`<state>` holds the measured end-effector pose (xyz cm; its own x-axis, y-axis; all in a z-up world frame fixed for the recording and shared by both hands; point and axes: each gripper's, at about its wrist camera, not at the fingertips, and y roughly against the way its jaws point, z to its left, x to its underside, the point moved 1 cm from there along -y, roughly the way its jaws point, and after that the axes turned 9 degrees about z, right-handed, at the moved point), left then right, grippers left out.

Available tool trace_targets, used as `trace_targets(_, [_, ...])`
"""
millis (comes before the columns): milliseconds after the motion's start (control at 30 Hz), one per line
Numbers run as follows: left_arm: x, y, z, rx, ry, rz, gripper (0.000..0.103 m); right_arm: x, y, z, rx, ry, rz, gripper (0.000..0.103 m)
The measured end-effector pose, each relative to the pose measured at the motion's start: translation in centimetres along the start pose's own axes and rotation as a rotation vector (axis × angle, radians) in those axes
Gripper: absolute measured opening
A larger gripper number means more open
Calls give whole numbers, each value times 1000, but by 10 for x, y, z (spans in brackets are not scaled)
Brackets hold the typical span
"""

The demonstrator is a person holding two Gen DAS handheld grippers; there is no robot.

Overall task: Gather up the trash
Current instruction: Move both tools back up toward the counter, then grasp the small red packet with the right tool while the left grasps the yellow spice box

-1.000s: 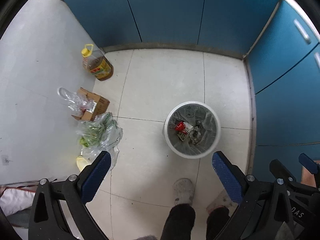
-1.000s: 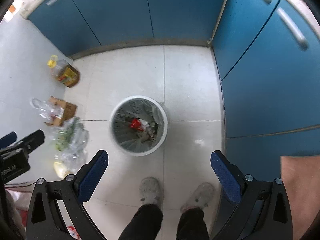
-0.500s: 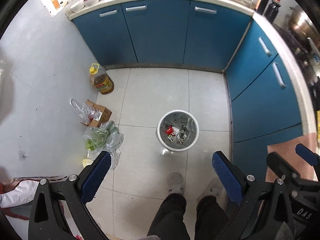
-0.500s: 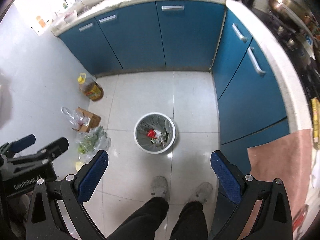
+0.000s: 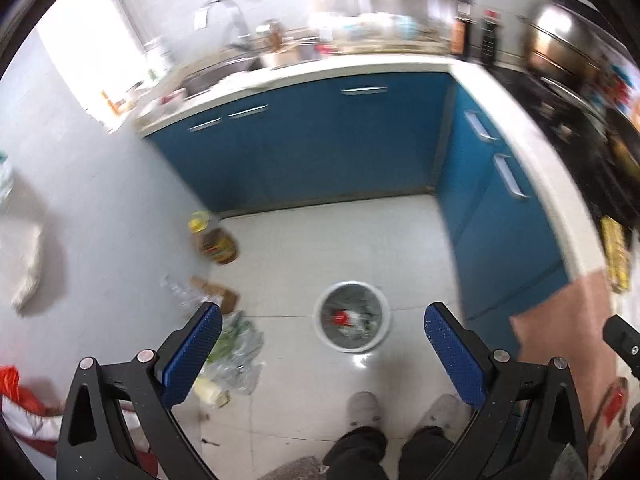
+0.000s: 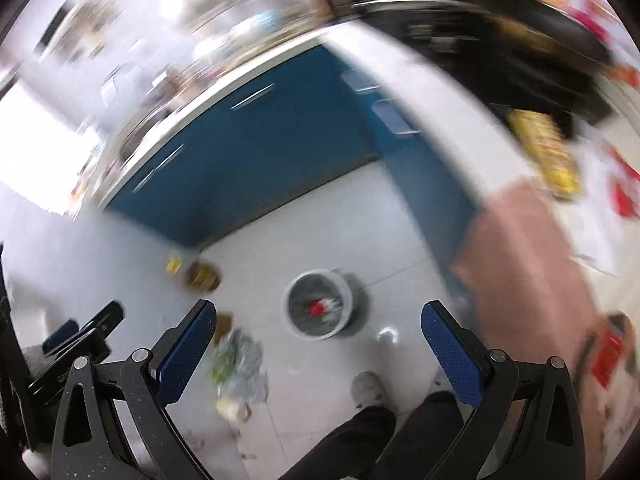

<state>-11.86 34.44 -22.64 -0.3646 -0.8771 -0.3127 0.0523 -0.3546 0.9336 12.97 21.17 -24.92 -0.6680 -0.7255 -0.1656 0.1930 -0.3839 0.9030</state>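
A white round trash bin [image 5: 352, 321] [image 6: 319, 305] stands on the tiled floor far below both grippers, holding a red scrap and pale wrappers. My left gripper [image 5: 320, 354] is open and empty, high above the floor. My right gripper [image 6: 318, 350] is open and empty too, with its view blurred by motion. On the right worktop lie a yellow packet [image 6: 548, 148] and red scraps [image 6: 608, 356], too blurred to make out. The person's shoes [image 5: 364, 408] stand just in front of the bin.
Blue cabinets [image 5: 332, 144] run along the back and right under a white worktop [image 5: 532, 152] with a pink cloth [image 6: 532, 268]. By the left wall lie an oil bottle [image 5: 216, 242], a cardboard box [image 5: 218, 294] and a bag of greens [image 5: 236, 344].
Both grippers have risen well above the floor and tilted up. The bin now looks small, and the worktops, sink and stove have come into view. Both stay open.
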Motion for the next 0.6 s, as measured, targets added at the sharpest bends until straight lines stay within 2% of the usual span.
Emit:
trace_targets(167, [-2, -7, -107, 56, -165, 52, 103, 3, 26, -129, 155, -264, -2, 103])
trace_targets(200, [0, -13, -134, 58, -209, 66, 103, 11, 28, -165, 206, -340, 14, 103])
trace_targets(333, [10, -26, -216, 51, -349, 112, 103, 39, 21, -260, 319, -521, 86, 103])
trace_targets(400, [15, -31, -249, 42, -400, 132, 103, 55, 10, -296, 372, -575, 117, 103])
trace_targets(467, [21, -35, -274, 35, -444, 151, 103, 66, -3, -317, 381, -622, 150, 103])
trace_targets(533, [25, -36, -295, 28, -478, 160, 103, 76, -15, -332, 389, -662, 181, 100])
trace_targets(567, [26, -36, -305, 22, -495, 158, 103, 80, -22, -338, 363, -681, 198, 100])
trace_targets(600, [27, -35, -312, 19, -507, 155, 103, 82, -22, -339, 381, -679, 184, 97])
